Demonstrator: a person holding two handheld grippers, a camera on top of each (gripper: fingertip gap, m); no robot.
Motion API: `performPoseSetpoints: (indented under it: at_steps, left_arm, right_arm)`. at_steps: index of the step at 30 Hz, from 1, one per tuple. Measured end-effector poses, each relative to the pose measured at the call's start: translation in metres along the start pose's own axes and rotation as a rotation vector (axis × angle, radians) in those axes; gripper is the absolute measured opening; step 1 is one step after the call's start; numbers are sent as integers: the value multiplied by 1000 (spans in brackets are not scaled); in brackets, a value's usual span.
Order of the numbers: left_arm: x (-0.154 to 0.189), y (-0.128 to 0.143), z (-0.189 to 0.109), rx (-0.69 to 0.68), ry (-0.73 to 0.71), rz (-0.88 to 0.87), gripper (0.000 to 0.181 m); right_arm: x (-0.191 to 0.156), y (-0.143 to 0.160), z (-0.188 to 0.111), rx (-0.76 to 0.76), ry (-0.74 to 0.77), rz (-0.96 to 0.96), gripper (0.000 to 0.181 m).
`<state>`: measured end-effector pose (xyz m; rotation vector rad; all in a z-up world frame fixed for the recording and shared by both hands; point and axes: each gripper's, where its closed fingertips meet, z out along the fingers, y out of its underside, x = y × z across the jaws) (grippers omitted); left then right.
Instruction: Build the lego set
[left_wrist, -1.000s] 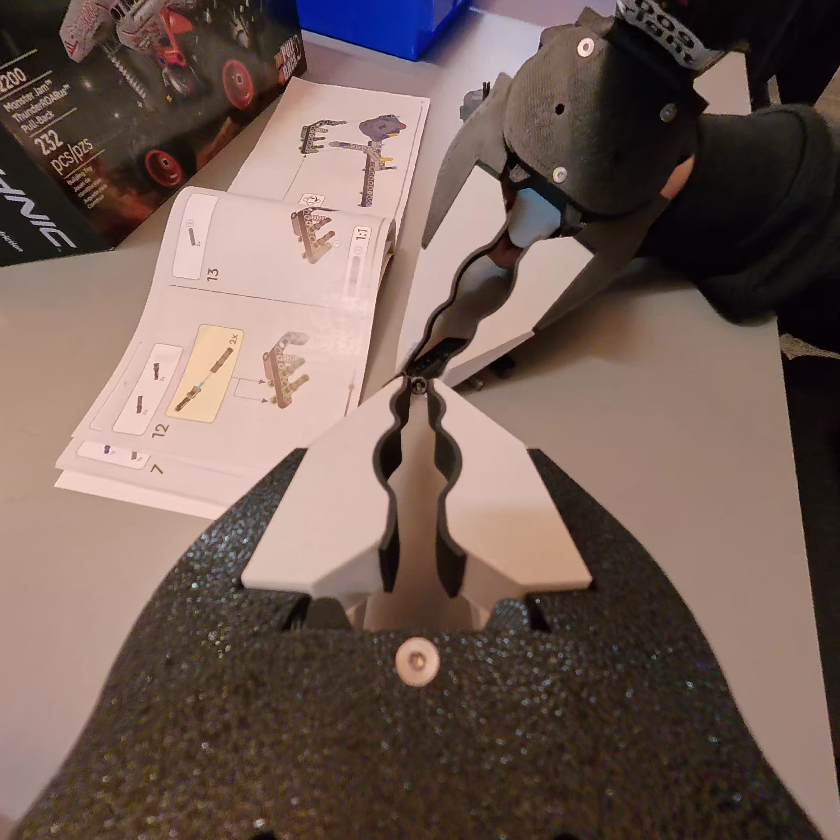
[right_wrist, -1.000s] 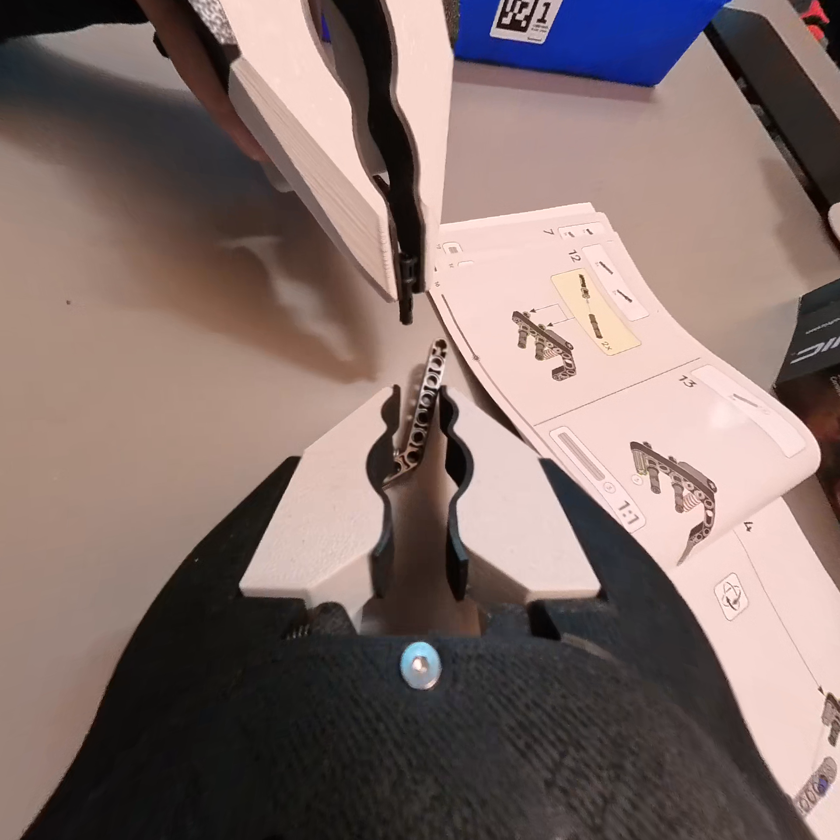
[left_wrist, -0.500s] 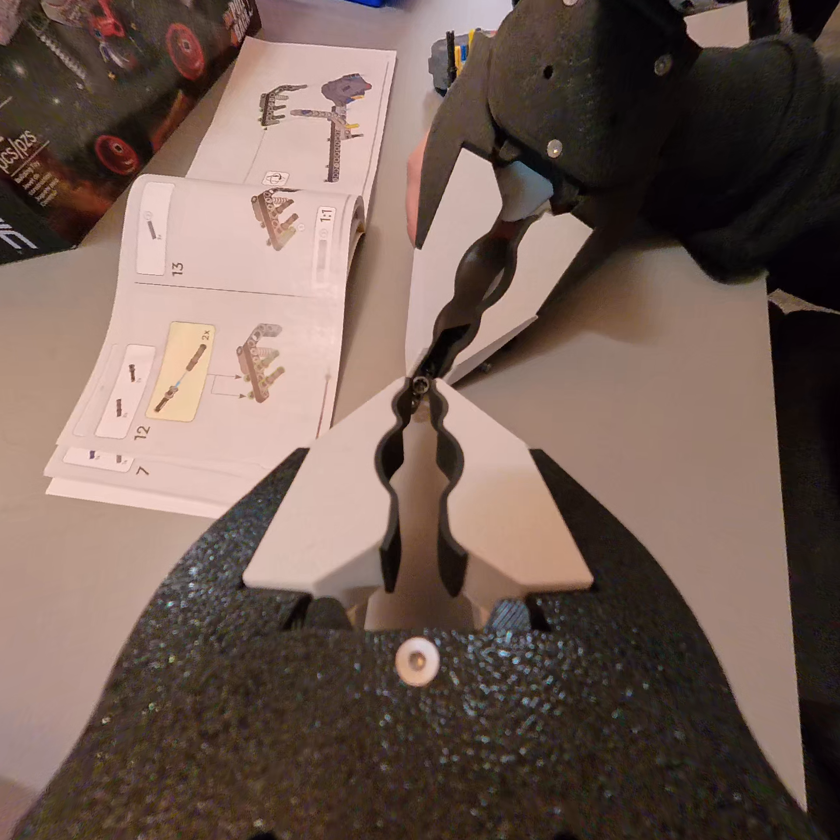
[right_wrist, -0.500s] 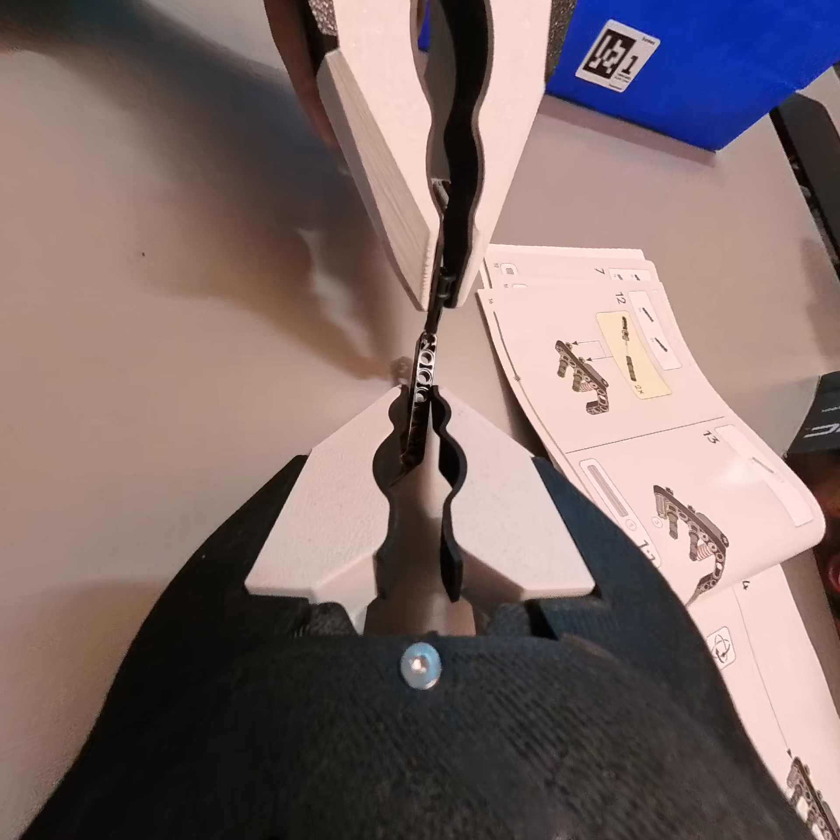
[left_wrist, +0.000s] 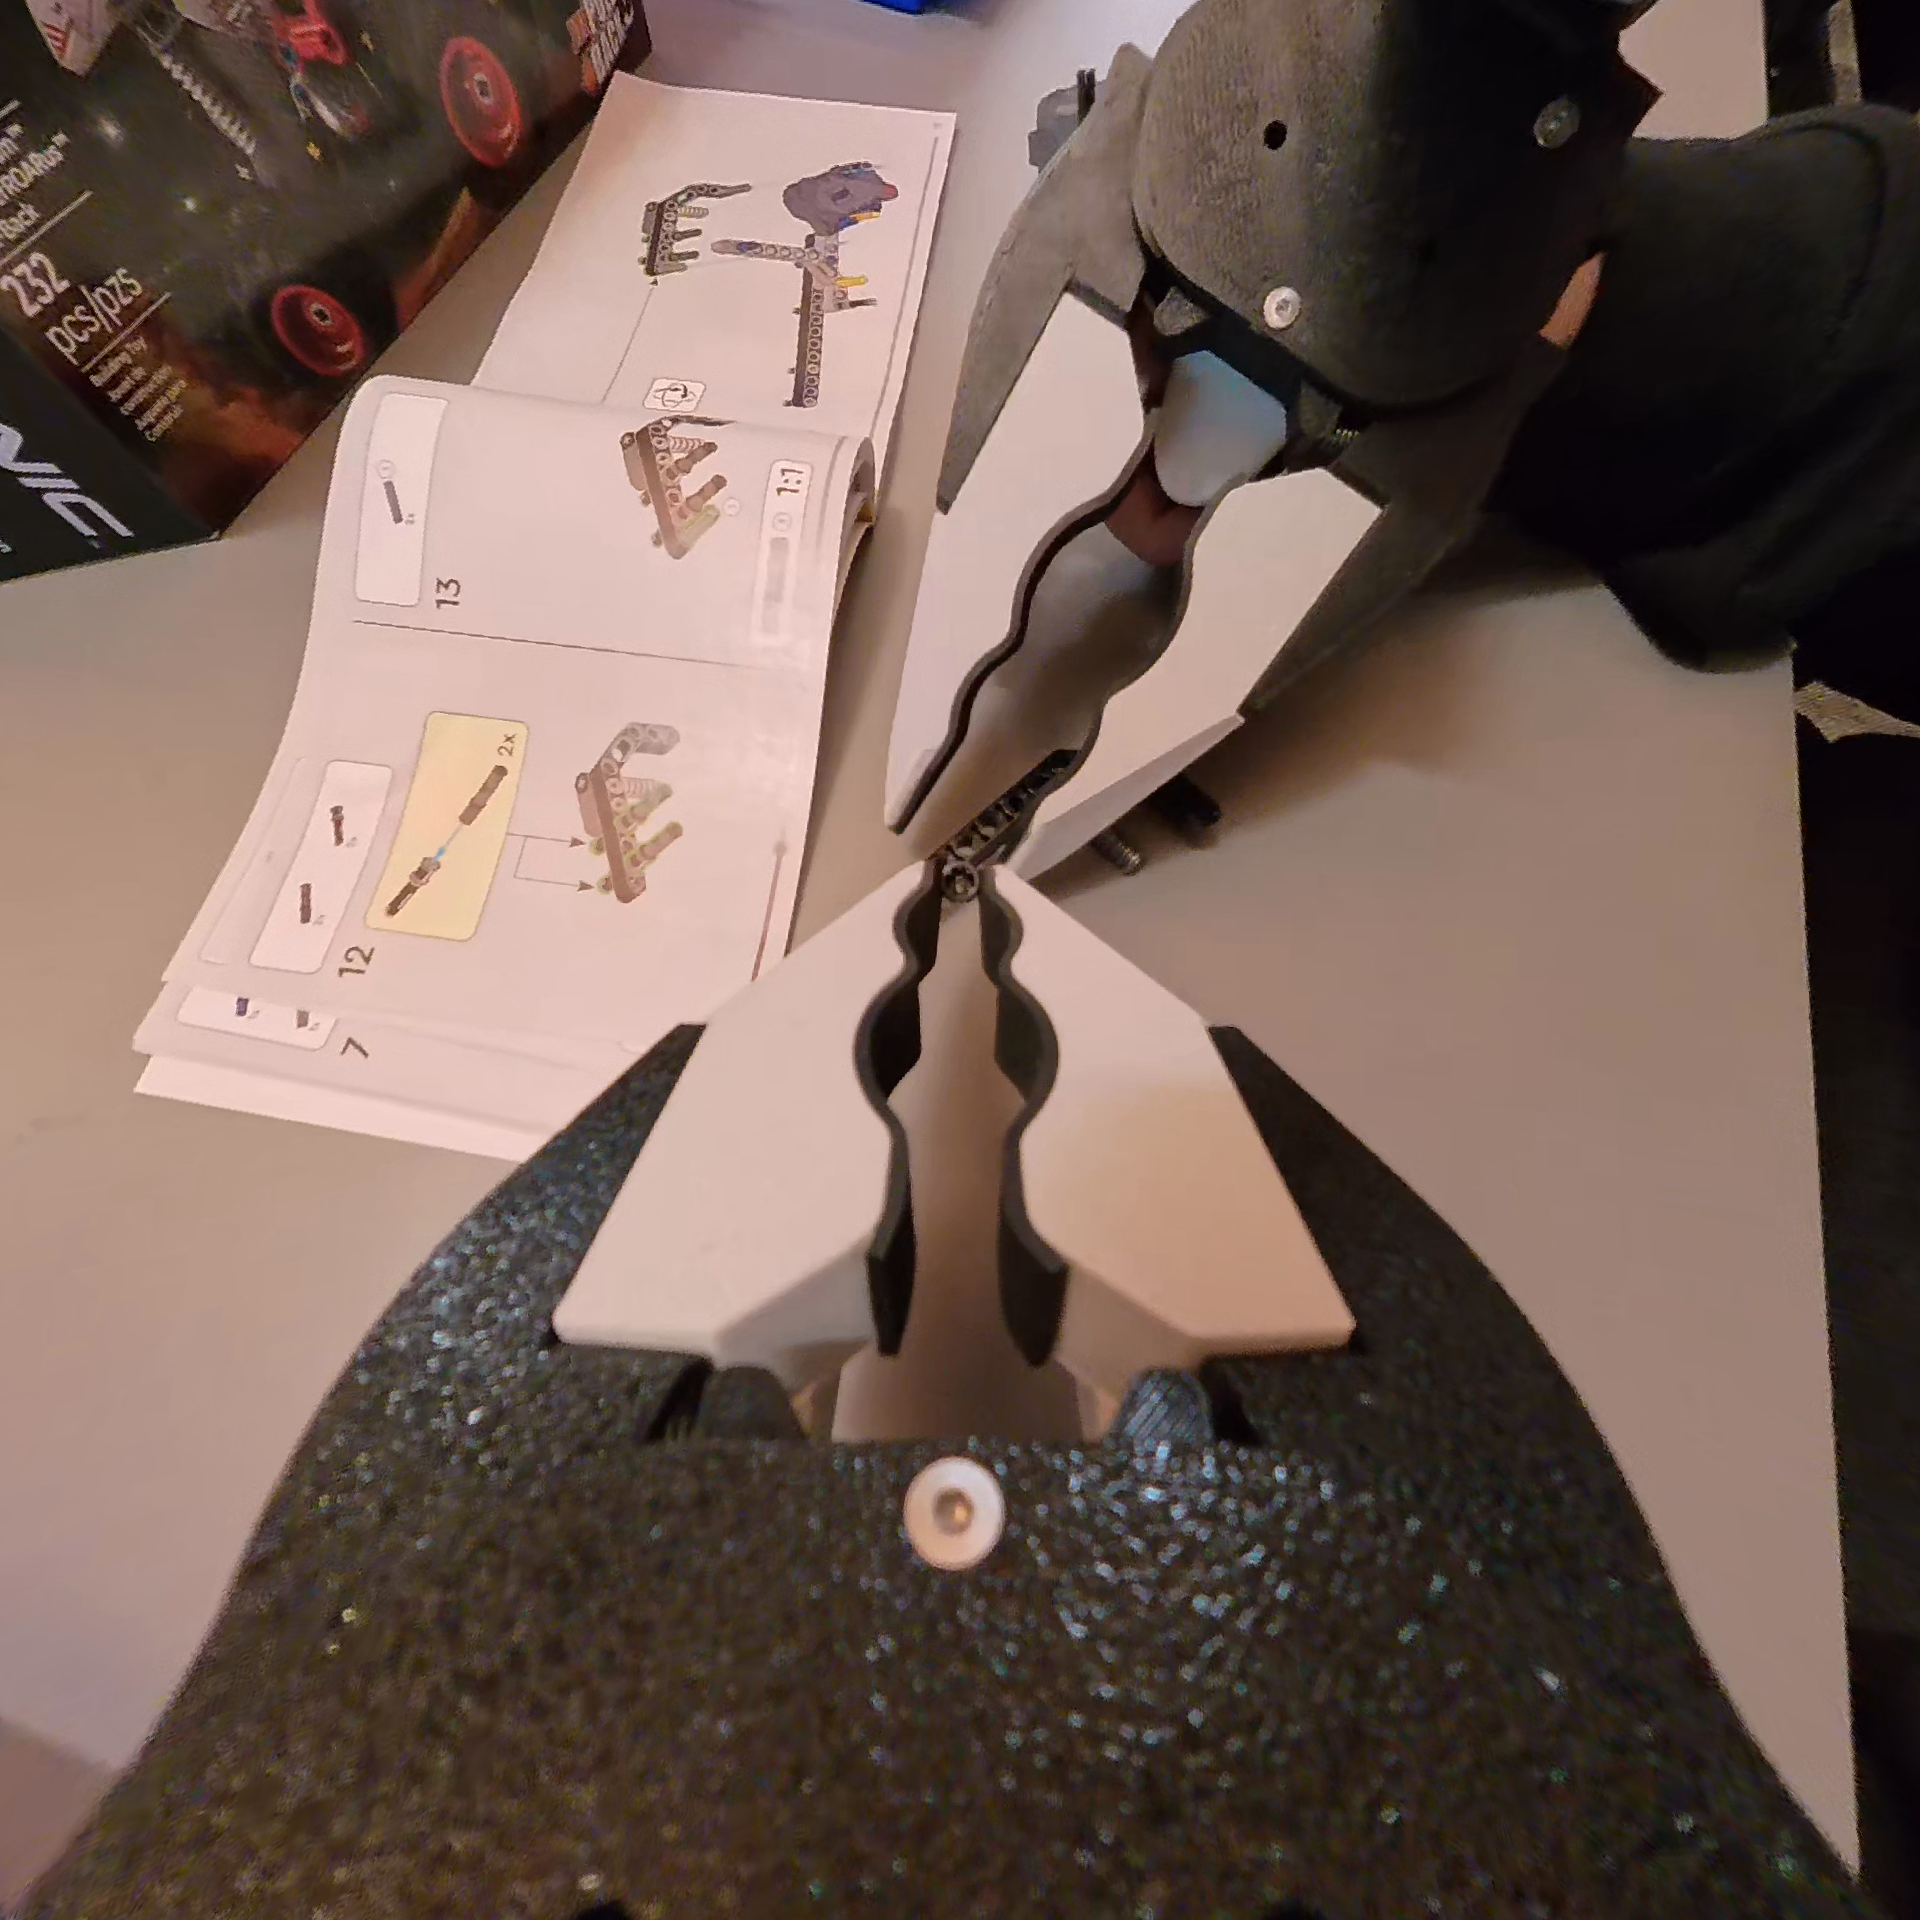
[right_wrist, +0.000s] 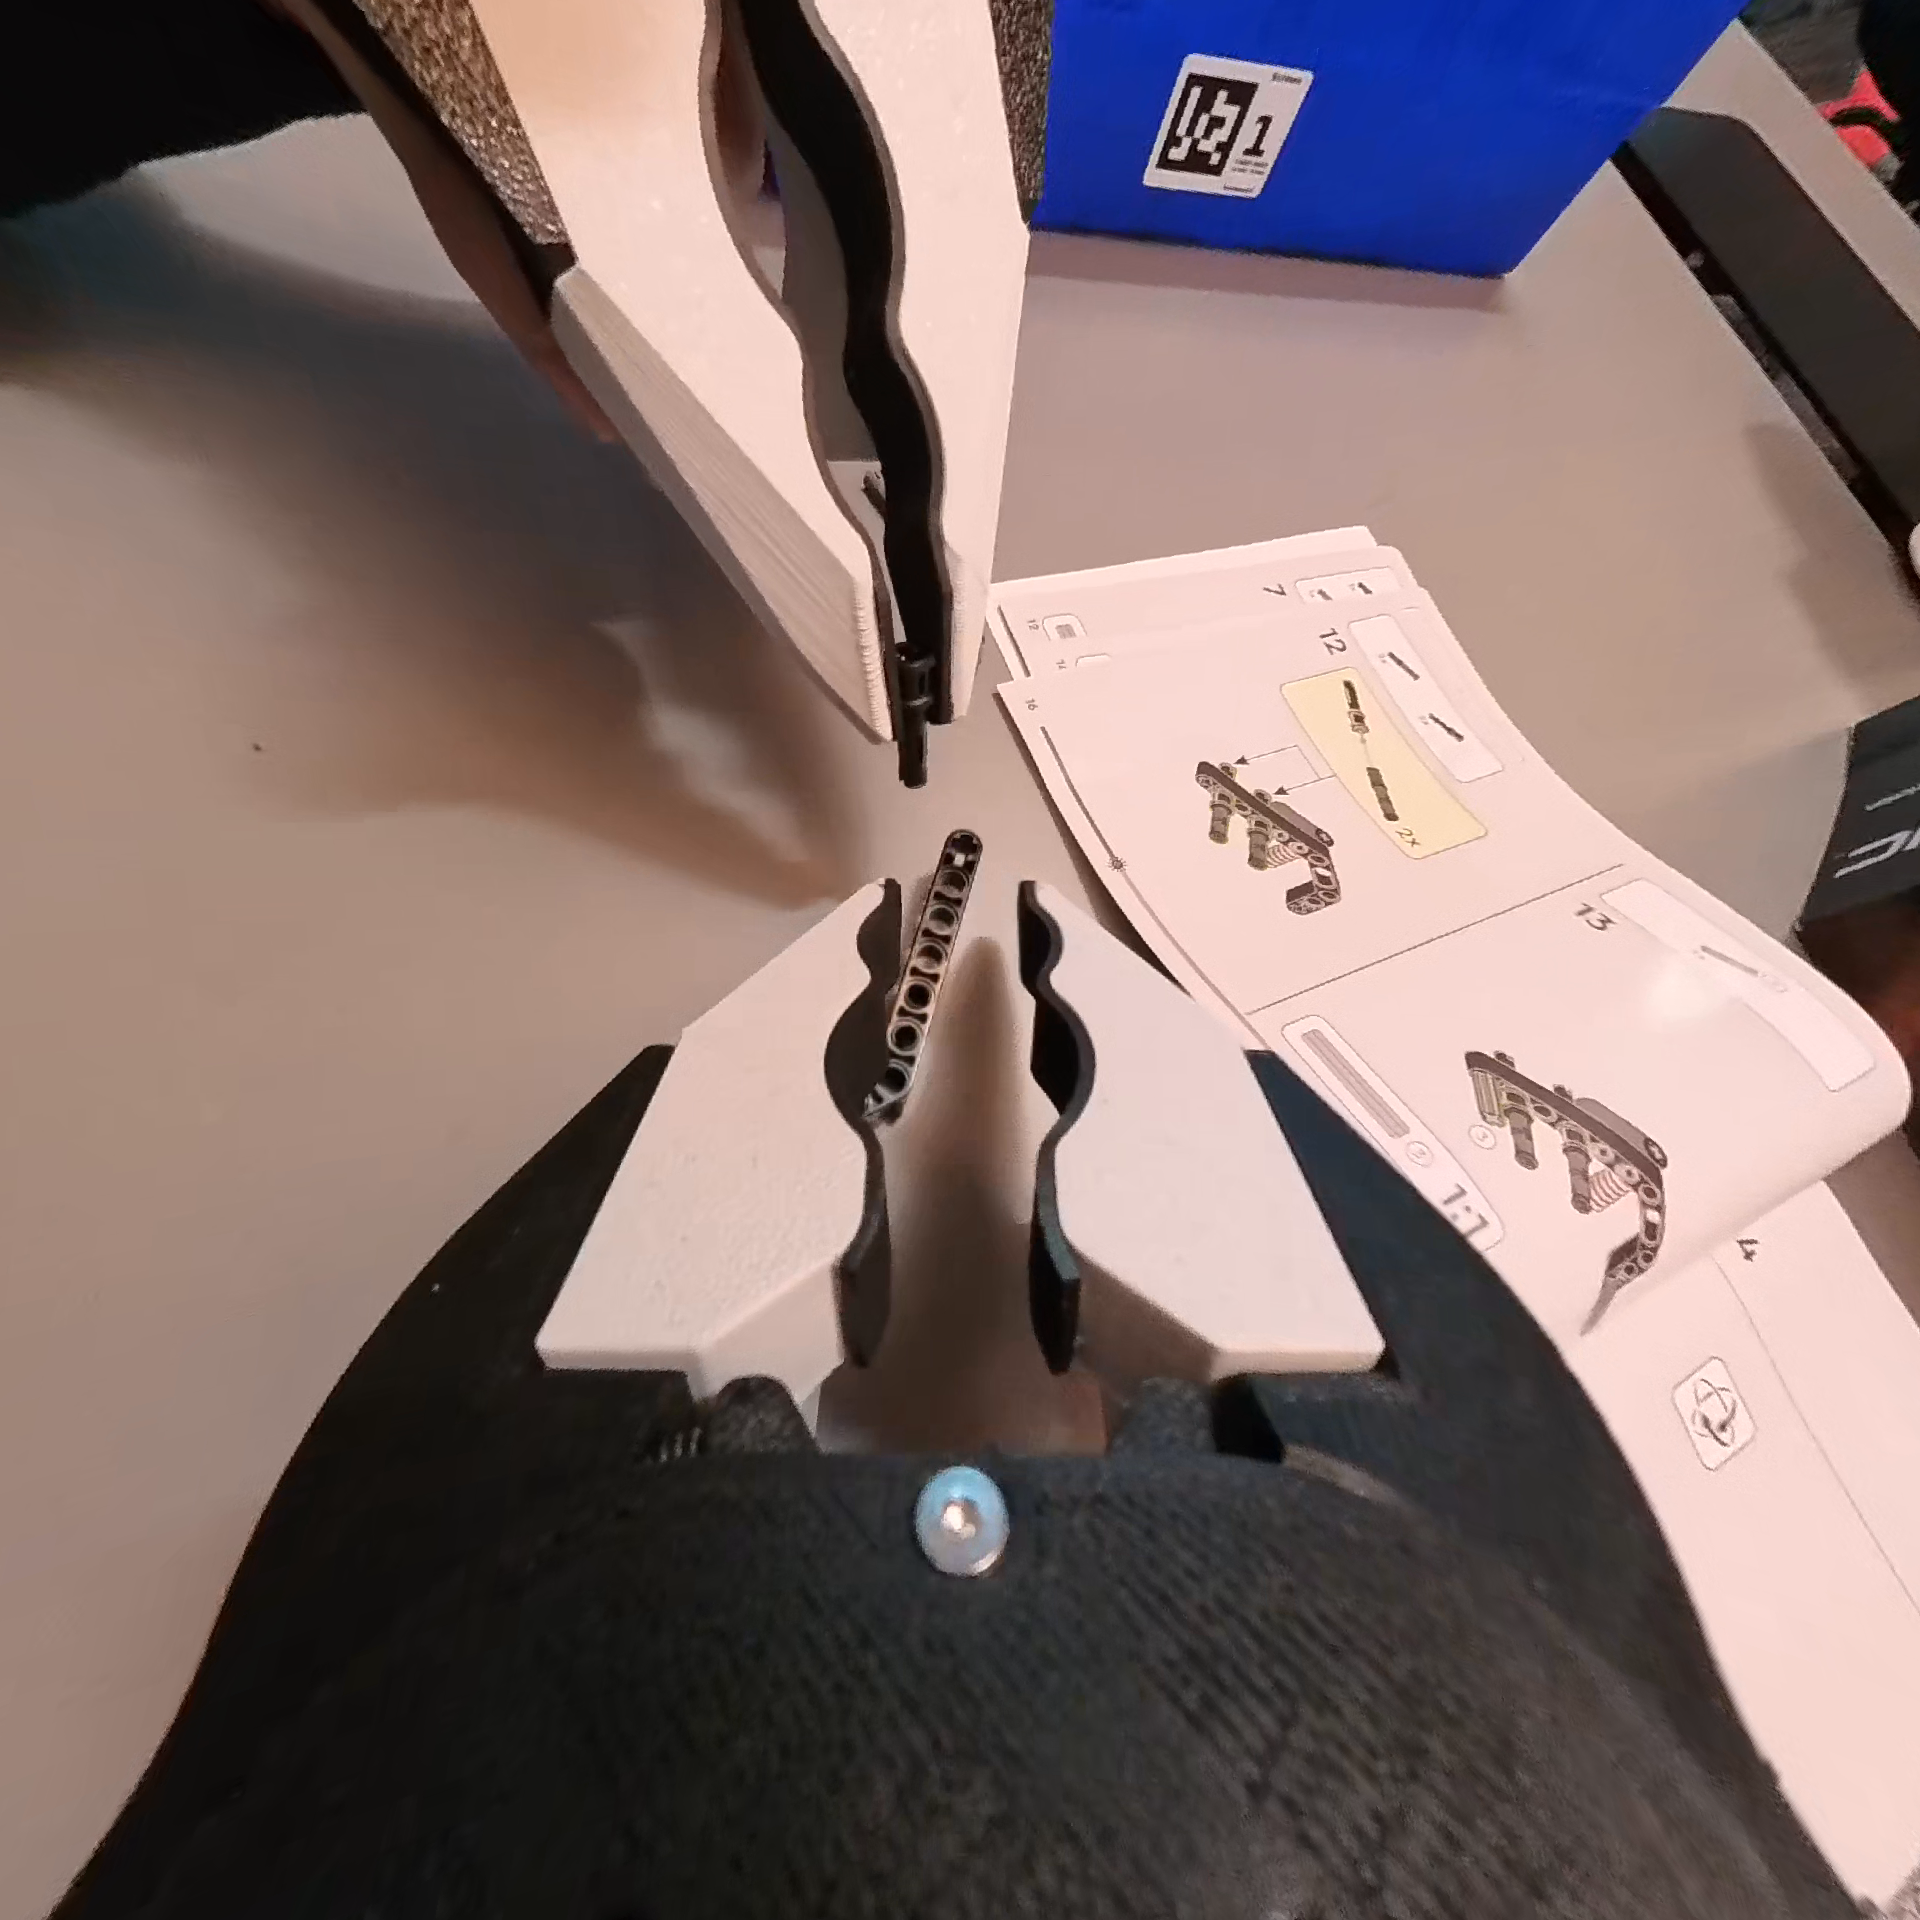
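Observation:
My left gripper (left_wrist: 957, 896) is shut on a small black pin (left_wrist: 959, 876), which sticks out of its tips. In the right wrist view the left gripper (right_wrist: 921, 698) comes in from above and the pin (right_wrist: 914, 727) points down at the end of a black holed beam (right_wrist: 932, 971), with a small gap between them. My right gripper (right_wrist: 956, 896) has its jaws apart. The beam stands between them and leans on the left finger (right_wrist: 758, 1122). In the left wrist view the right gripper (left_wrist: 977, 821) faces mine, with the beam (left_wrist: 1013, 808) between its tips.
An open instruction booklet (left_wrist: 540, 675) lies to the left on the grey table (left_wrist: 1455, 1143) and also shows in the right wrist view (right_wrist: 1455, 935). The set's box (left_wrist: 208, 208) stands behind it. A blue bin (right_wrist: 1403, 125) is at the back. Small loose parts (left_wrist: 1153, 831) lie under the right gripper. My two grippers' fingertips are within a few centimetres of each other.
My right gripper's jaws have opened, so the beam now leans loose on one finger. The pin, which touched the beam's end half a second ago, now sits a little apart from it.

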<state>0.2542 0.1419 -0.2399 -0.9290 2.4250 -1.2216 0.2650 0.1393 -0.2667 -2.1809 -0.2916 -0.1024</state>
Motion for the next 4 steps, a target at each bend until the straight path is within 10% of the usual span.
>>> performPoseSetpoints:
  at_steps: [1, 4]
  left_arm:
    - [0, 0, 0, 0, 1, -2, 5]
    - [0, 2, 1, -7, 5, -2, 5]
  right_arm:
    - [-1, 1, 1, -9, -7, -1, 19]
    - [-7, 7, 3, -40, -32, -43, 9]
